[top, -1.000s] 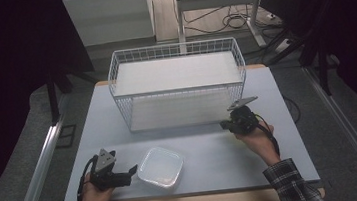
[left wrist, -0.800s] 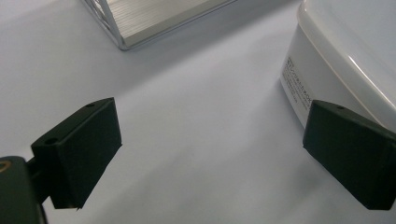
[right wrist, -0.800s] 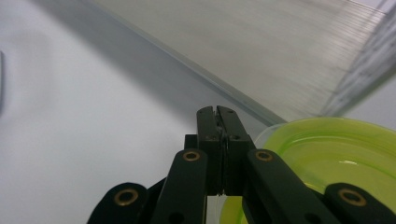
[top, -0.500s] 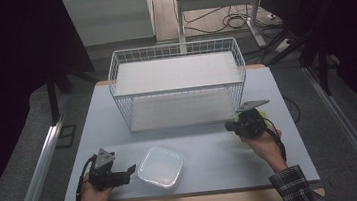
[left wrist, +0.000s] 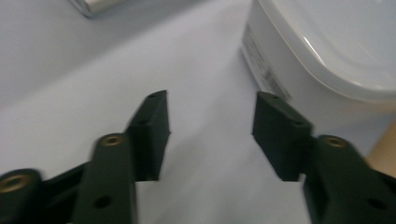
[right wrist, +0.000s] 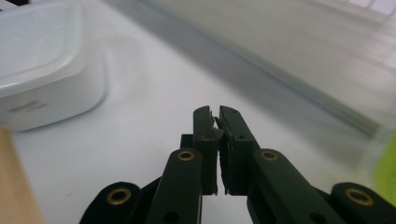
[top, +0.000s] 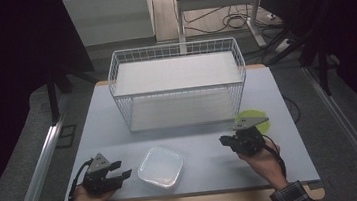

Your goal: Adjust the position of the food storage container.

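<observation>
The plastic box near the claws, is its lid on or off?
On. The plastic box has its white lid sitting flat over the rim.

The worktop (top: 119,132) is pale blue-grey with a light wood edge. The wire basket (top: 177,83) is white, an open grid pattern. The lidded container (top: 160,167) is translucent white. A disc (top: 255,118) near the worktop's right edge is yellow-green. Both claws, left (top: 122,169) and right (top: 225,141), are black with brass-coloured rivets. A sleeve (top: 292,197) is dark plaid.
</observation>
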{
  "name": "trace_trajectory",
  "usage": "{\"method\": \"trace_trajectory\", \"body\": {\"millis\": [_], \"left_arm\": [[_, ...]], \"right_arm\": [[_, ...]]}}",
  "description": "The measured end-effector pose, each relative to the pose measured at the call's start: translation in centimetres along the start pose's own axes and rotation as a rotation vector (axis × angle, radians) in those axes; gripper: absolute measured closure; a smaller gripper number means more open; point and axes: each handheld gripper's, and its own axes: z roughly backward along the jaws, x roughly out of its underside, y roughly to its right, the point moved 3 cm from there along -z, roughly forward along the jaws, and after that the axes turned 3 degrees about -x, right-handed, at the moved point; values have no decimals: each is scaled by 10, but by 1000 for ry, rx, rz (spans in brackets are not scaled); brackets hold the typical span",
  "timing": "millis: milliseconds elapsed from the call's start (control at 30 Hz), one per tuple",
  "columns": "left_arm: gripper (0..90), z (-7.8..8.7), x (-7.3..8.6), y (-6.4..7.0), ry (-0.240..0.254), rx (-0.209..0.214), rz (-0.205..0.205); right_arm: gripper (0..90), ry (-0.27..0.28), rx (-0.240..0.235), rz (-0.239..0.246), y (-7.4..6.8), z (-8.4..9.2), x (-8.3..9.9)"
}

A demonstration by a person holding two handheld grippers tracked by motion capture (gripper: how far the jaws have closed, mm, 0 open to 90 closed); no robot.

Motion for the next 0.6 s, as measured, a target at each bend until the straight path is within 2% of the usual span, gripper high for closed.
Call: {"method": "trace_trajectory", "body": {"millis": [133,233,300,333,367,433,467,500,533,600], "left_arm": [[718,2,1,8,-30,23,-21],[822,-1,2,15,-54,55,-25],[856,-4,2,19,-70,72,-32],[871,-6,1,21,-72,82,-27],[871,-7,1,22,-73,91,-20],[869,-9,-1,27,-75,109,-14],[869,-11,-2,29,-83,110,-17],[879,-12,-3,31,-98,95,-26],[879,-13,-4,33,-106,89,-28],[886,-14,-5,36,-98,112,-10]], "right_arm": [[868,-11,-36,7,-17,-1,6],[886,-13,-68,-2,-29,-2,9],[891,-18,-94,-7,-37,-4,10],[892,-25,-120,-14,-46,-8,12],[892,-25,-120,-14,-46,-8,12],[892,-49,-170,-30,-60,-16,15],[892,-49,-170,-30,-60,-16,15],[892,-67,-191,-27,-70,-21,16],[892,-67,-191,-27,-70,-21,16],[892,-74,-212,-15,-80,-25,16]]}}
